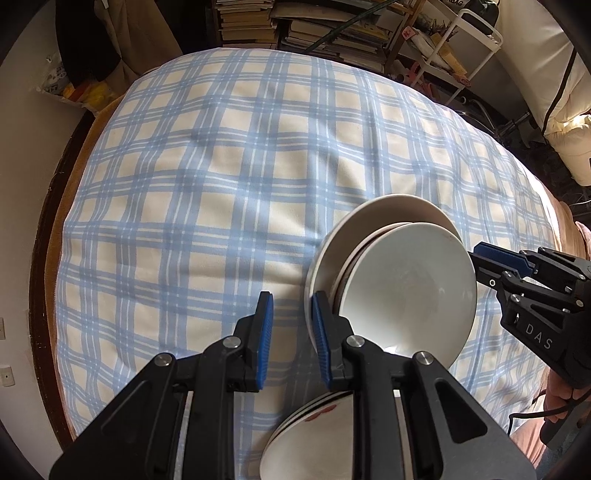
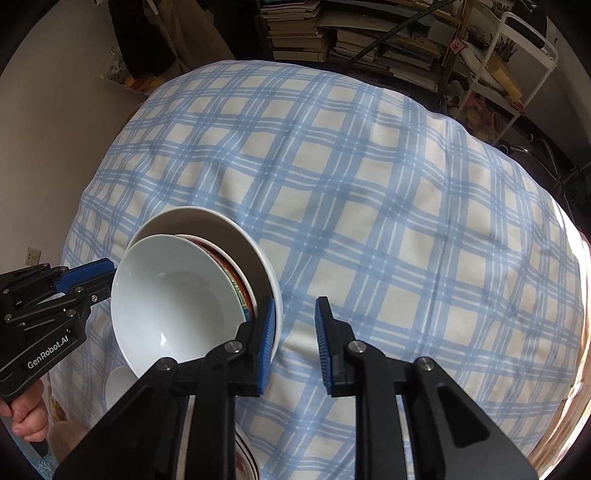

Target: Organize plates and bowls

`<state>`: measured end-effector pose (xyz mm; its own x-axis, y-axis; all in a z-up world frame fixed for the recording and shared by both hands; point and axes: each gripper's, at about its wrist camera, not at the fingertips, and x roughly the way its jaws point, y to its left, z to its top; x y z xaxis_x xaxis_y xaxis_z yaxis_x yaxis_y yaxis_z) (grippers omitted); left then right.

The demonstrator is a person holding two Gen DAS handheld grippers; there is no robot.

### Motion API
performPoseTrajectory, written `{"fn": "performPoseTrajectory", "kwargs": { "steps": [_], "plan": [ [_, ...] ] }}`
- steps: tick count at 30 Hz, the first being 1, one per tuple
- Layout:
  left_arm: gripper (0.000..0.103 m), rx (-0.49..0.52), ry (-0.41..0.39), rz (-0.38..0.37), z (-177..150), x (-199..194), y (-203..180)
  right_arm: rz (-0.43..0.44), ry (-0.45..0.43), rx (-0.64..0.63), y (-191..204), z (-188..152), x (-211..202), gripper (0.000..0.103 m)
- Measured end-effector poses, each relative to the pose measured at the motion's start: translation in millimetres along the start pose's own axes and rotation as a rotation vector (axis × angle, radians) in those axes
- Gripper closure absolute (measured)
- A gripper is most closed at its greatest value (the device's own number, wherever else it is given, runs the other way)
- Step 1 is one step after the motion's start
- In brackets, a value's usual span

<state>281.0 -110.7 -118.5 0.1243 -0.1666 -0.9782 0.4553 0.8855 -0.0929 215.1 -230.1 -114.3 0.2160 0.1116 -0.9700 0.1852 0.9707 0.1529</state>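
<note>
A stack of dishes sits on the blue plaid cloth point(image 1: 207, 192), btwn the two grippers: a wide white plate point(image 2: 229, 229) at the bottom, a bowl w/ red patterned rim point(image 2: 236, 280) nested on it, and a plain white bowl point(image 2: 173, 295) on top, inside bare apart from glare. The stack looks tilted, but fisheye warp makes the angle hard to judge. The left gripper point(image 1: 291, 343) has its jaws moderately apart w/ nothing btwn them; its right blue pad sits right by the plate rim point(image 1: 332, 240), contact unclear. The right gripper point(image 2: 295, 343) is also parted and holds nothing, its left pad overlapping the plate edge in view; touching or not can't be told. A second group of dishes w/ red marks point(image 1: 314, 417) lies under the left gripper, mostly hidden by the black linkage and cut off at the frame bottom, so count can't be made out. Behind the cloth stand book stacks point(image 1: 258, 22) and a white wire cart point(image 1: 461, 48).
</note>
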Motion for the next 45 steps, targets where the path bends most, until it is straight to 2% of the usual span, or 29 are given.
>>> {"fn": "performPoseTrajectory", "kwargs": {
  "steps": [4,7,9,14,18,23,31,37,42,45],
  "plan": [
    [0.080,0.006,-0.007,-0.011,0.0,0.9,-0.1,0.001,0.003,-0.010,1.0,0.3,1.0,0.084],
    [0.087,0.001,-0.006,-0.030,1.3,2.5,-1.7,0.036,-0.005,0.007,2.1,-1.6,6.6,0.097],
    [0.091,-0.019,-0.006,-0.047,2.2,4.0,0.0,0.029,-0.024,0.030,2.6,-2.5,7.3,0.097],
    [0.100,-0.026,-0.034,-0.073,-1.7,4.9,-2.1,0.101,-0.034,0.103,-9.5,-1.5,11.3,0.096],
    [0.101,-0.053,-0.046,-0.079,-3.4,5.6,-1.0,0.101,-0.028,0.109,-8.3,-0.8,13.4,0.096],
    [0.100,-0.143,-0.080,-0.123,-9.5,8.0,9.1,0.102,-0.036,0.144,-8.6,-1.8,14.7,0.095],
    [0.101,-0.105,-0.116,-0.066,-14.7,3.6,-1.7,0.070,-0.053,0.097,-3.5,-5.8,13.2,0.096],
    [0.100,-0.176,-0.108,-0.093,-14.4,4.9,5.9,0.084,-0.085,0.131,-5.9,-11.0,11.8,0.095],
    [0.100,-0.101,-0.113,-0.044,-15.3,1.9,-6.1,0.089,-0.087,0.124,-7.8,-13.1,11.2,0.095],
    [0.100,-0.102,-0.119,-0.044,-14.8,3.0,-6.0,0.081,-0.091,0.110,-6.1,-14.2,10.6,0.096]
  ]
}}
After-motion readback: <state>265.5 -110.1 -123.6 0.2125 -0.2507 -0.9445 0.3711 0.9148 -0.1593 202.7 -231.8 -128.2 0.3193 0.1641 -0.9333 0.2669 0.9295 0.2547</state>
